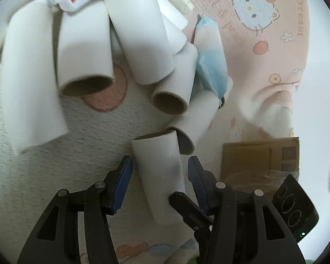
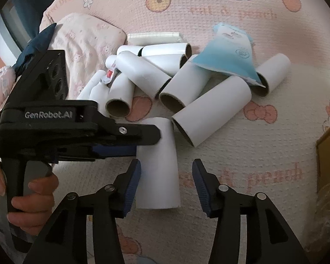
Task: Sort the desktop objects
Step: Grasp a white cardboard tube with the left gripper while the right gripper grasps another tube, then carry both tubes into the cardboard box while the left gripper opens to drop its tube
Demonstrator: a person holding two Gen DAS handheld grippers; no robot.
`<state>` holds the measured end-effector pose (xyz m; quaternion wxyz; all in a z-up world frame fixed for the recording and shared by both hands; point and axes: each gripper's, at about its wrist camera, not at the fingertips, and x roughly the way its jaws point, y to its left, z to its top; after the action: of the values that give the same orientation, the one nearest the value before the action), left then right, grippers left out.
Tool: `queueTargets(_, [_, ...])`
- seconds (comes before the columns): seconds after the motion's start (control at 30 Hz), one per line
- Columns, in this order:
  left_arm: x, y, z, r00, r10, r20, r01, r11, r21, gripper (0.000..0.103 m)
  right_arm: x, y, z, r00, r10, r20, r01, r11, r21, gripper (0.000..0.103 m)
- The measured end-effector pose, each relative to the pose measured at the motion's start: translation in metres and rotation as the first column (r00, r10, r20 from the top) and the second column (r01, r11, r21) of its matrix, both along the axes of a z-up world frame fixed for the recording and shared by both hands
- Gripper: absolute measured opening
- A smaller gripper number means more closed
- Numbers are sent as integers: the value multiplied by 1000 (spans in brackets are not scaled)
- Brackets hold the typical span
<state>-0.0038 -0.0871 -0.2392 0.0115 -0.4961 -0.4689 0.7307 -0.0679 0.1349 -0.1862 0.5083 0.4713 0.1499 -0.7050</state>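
I had both grippers over one white cardboard tube (image 2: pixel 157 165) lying on the pink cartoon mat (image 2: pixel 253 132). Left gripper (image 1: pixel 160 169) and right gripper (image 2: pixel 166 171) jaws stood apart around it, not clamping.

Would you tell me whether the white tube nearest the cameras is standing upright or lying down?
Lying down: the nearest white tube rests lengthwise on the pink mat.
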Motion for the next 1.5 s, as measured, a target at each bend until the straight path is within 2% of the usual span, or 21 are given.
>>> queueTargets(0.07, [-3, 1, -3, 1000, -7, 10, 7, 1000, -6, 56, -2, -2, -2, 1000, 3, 22, -3, 1000, -2, 47])
queueTargets(0.1, [-5, 3, -3, 1000, -7, 14, 7, 1000, -23, 51, -2, -2, -3, 1000, 4, 27, -4, 1000, -3, 47])
queueTargets(0.23, [-2, 7, 3, 1000, -20, 2, 20, 997, -76, 51, -2, -3, -2, 999, 7, 35, -6, 1000, -6, 48])
queueTargets(0.4, [1, 16, 23, 994, -101, -48, 92, 982, -166, 50, 3, 2, 4, 999, 25, 29, -24, 999, -21, 48])
queueTargets(0.6, [10, 36, 59, 972, -187, -139, 138, 943, -301, 49, 20, 12, 25, 995, 39, -95, -44, 998, -49, 48])
queueTargets(0.63, [10, 39, 63, 976, -157, -153, 104, 946, -308, 49, 20, 15, 29, 994, 33, -108, -40, 997, -62, 48])
queueTargets(0.83, [13, 52, 88, 954, -209, -214, 124, 926, -356, 49, 22, 32, 53, 984, -11, -176, -11, 992, -124, 45])
queueTargets(1.07, [11, 74, 119, 921, -285, -265, 140, 878, -458, 49, 27, 45, 76, 969, -36, -245, -3, 988, -156, 42])
queueTargets(1.2, [10, 79, 136, 899, -322, -296, 164, 875, -456, 48, 27, 58, 93, 960, -62, -273, 13, 984, -180, 42])
queueTargets(1.4, [2, 97, 165, 849, -390, -357, 195, 859, -474, 48, 28, 78, 123, 946, -103, -307, 42, 979, -199, 43])
queueTargets(1.5, [-7, 113, 180, 815, -443, -372, 228, 837, -497, 48, 26, 87, 136, 929, -135, -345, 75, 981, -180, 43])
